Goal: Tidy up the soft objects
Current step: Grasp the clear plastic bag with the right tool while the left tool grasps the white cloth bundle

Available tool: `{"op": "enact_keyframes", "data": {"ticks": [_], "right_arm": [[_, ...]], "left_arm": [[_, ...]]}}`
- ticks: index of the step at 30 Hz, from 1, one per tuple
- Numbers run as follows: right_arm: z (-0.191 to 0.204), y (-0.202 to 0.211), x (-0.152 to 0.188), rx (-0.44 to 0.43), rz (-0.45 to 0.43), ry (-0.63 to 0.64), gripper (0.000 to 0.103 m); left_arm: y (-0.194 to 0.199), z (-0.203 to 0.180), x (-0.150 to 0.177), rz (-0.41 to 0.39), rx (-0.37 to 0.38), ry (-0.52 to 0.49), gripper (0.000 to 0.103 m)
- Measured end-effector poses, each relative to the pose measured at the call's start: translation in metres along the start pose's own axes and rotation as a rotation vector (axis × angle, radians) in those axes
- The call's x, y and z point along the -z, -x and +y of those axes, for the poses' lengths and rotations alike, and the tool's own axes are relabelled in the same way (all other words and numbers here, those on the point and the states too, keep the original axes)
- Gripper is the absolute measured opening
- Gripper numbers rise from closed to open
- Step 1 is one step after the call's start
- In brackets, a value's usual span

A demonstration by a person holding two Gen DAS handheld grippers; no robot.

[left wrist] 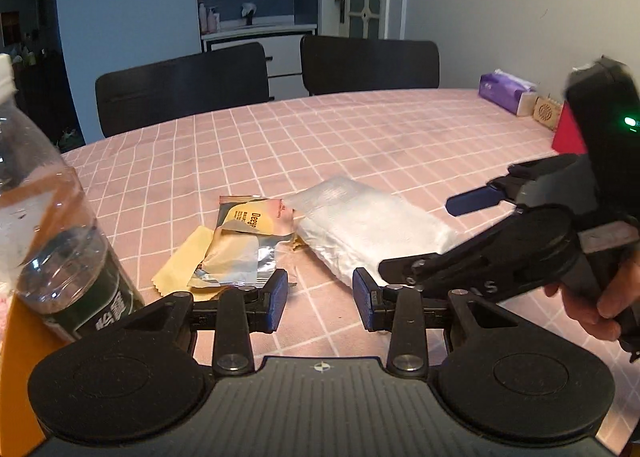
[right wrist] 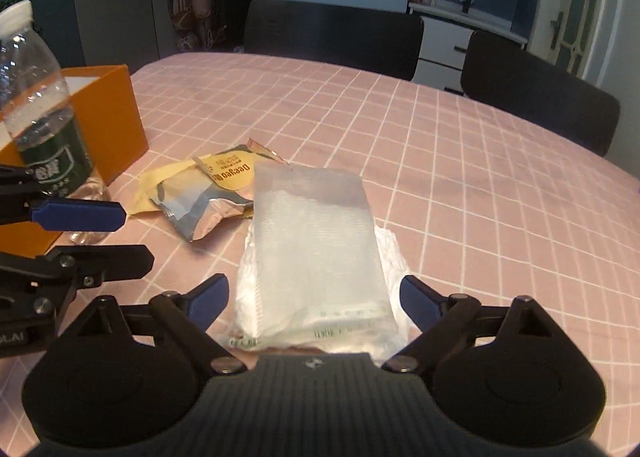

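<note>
Both grippers hang low over a pink checked tablecloth [left wrist: 360,129]. Spread wide, the right gripper [right wrist: 314,299] straddles the near end of a clear plastic pack of white tissue [right wrist: 316,253]; the pack lies flat on the cloth between its blue fingertips [right wrist: 208,297], with a gap on either side, so nothing is pinched. No earlier view is given, so only this released stance can be told.

Partly parted, the left gripper [left wrist: 320,293] has bare cloth between its blue pads [left wrist: 278,297] and grips nothing. Just ahead of it and to its left lie crumpled snack wrappers [left wrist: 240,245], yellow and silver, resting on a yellow cloth [left wrist: 180,261]. Ahead and slightly to its right lies the same tissue pack [left wrist: 368,229], touching the wrappers at its far corner.

Close on the left gripper's left stands a clear water bottle [left wrist: 52,225] with a green label, upright, beside an orange box [right wrist: 108,113]. From the right gripper, bottle and box lie ahead to the left, beyond the left gripper's fingers.

A person's hand [left wrist: 600,293] holds the right gripper's handle. Far ahead to the left gripper's right, a purple tissue packet [left wrist: 506,91] sits at the table's edge, and two dark chairs [left wrist: 368,65] stand behind the table.
</note>
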State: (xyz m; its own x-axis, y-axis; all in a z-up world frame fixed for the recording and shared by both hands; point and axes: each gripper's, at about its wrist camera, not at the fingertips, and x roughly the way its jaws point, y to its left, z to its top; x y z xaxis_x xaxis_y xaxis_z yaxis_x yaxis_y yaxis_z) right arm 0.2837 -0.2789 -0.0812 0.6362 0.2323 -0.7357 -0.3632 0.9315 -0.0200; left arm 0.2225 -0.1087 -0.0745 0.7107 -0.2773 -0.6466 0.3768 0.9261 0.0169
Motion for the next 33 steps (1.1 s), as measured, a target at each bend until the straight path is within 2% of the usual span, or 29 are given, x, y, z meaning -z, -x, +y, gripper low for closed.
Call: {"op": "enact_keyframes", "data": {"ticks": [4, 5, 6, 8, 12, 15, 19, 22, 25, 26, 30, 33], "right_arm": [[-0.013, -0.020, -0.007, -0.025, 0.023, -0.042, 0.092], [-0.017, -0.023, -0.008, -0.048, 0.033, -0.066, 0.082], [-0.020, -0.025, -0.008, -0.072, 0.047, -0.089, 0.065], [-0.025, -0.029, -0.006, -0.107, 0.077, -0.131, 0.048], [-0.026, -0.021, 0.000, -0.108, 0.075, -0.129, 0.021], [-0.032, -0.004, -0.002, -0.118, 0.056, -0.144, 0.009], [-0.045, 0.018, -0.005, -0.082, 0.012, -0.156, 0.009], [-0.060, 0.025, -0.001, -0.013, -0.007, -0.174, 0.016], [-0.074, 0.016, 0.010, 0.081, 0.041, -0.196, 0.015], [-0.077, 0.011, 0.015, 0.092, 0.063, -0.206, 0.012], [-0.078, -0.003, 0.028, 0.045, 0.107, -0.233, 0.006], [-0.066, -0.005, 0.030, 0.015, 0.091, -0.198, 0.004]], "left_arm": [[-0.011, 0.002, -0.002, 0.018, 0.000, -0.002, 0.043], [-0.013, 0.002, -0.003, 0.021, 0.003, -0.002, 0.043], [-0.014, 0.003, -0.004, 0.022, 0.007, -0.003, 0.043], [-0.018, 0.004, -0.005, 0.026, 0.016, -0.006, 0.043], [-0.024, 0.005, -0.006, 0.033, 0.044, -0.001, 0.043], [-0.028, 0.003, -0.006, 0.031, 0.057, -0.002, 0.048], [-0.034, -0.002, -0.009, 0.024, 0.122, 0.026, 0.069], [-0.044, -0.009, -0.010, 0.030, 0.142, 0.032, 0.076], [-0.057, -0.011, -0.013, 0.040, 0.159, 0.068, 0.085], [-0.061, -0.011, -0.013, 0.044, 0.166, 0.088, 0.086], [-0.078, -0.016, -0.016, 0.065, 0.164, 0.106, 0.087], [-0.091, -0.018, -0.016, 0.104, 0.167, 0.142, 0.087]]}}
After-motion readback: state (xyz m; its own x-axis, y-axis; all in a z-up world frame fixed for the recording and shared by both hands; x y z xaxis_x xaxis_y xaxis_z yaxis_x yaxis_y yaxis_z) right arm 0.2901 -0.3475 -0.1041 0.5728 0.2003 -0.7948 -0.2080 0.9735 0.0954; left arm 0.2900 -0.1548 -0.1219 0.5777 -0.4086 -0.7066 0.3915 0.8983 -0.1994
